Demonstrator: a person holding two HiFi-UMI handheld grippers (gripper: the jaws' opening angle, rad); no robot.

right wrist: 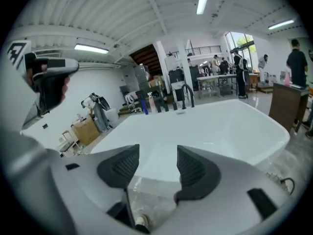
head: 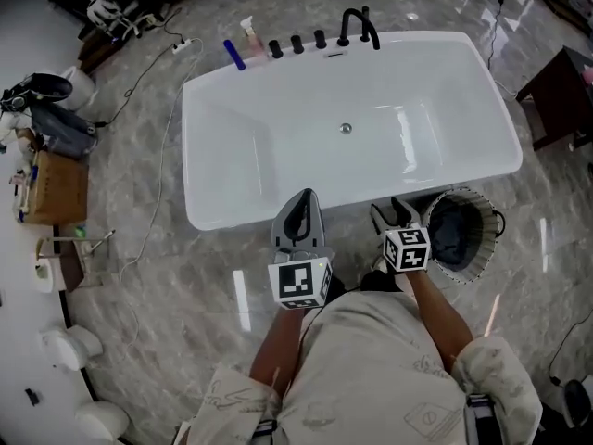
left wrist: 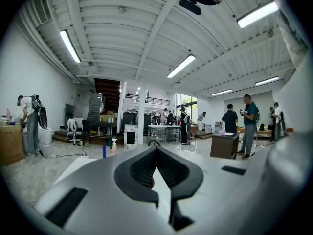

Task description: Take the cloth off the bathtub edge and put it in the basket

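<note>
The left gripper (head: 301, 198) is fully closed. In the left gripper view its two dark ribbed jaws meet at the tips (left wrist: 156, 151) with nothing between them, and they point out over the room. The right gripper (head: 389, 213) is held moderately wide. Its own view shows the two pads well apart (right wrist: 157, 156), and only pale marble floor and the tub wall show through the gap, so it is empty.

Straight ahead of both tools stands the white rectangular bathtub (head: 408, 82). Both sets of jaw tips reach its near rim, and nothing lies on that rim. Beyond the jaws, on the far rim, rises a black curved faucet (head: 358, 24) with a row of black knobs (head: 296, 43) to its left. Further left a blue bottle (head: 233, 54) lies on the ledge beside a small clear pump bottle (head: 248, 33).

Just to the right of the right gripper, a round wire-mesh basket (head: 484, 248) sits on the grey marble floor (head: 167, 276) close against the tub's outer wall. The dark blue cloth (head: 450, 234) lies bundled inside it, clear of both tools. Far off to the left of the left gripper, a brown cardboard box (head: 57, 188) stands by the wall.
</note>
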